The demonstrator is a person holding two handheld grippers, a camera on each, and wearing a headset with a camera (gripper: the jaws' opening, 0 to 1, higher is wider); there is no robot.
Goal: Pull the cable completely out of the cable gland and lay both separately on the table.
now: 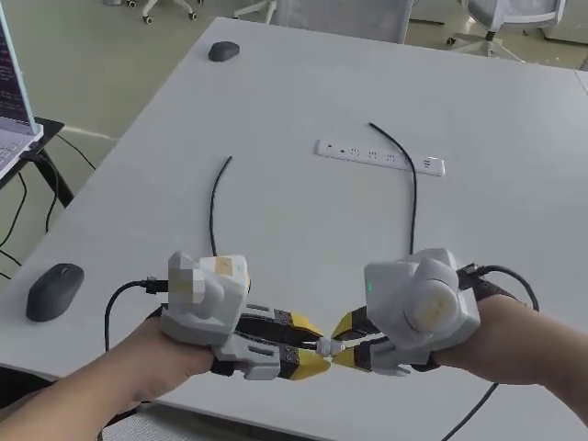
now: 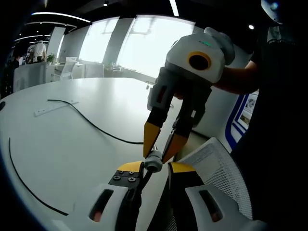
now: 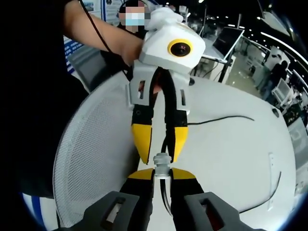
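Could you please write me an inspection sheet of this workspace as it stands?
Surface: plain white table.
Job's things: gland held above the near edge, cable threaded through it.
Clutter: power strip; two mice.
Grippers: right tool is closed on the gland; left tool flanks the cable beside it, grip unclear.
Cables: two loose black leads lie on the table; a cord runs from the left tool.
Surroundings: laptop to the left, office chairs beyond the table.
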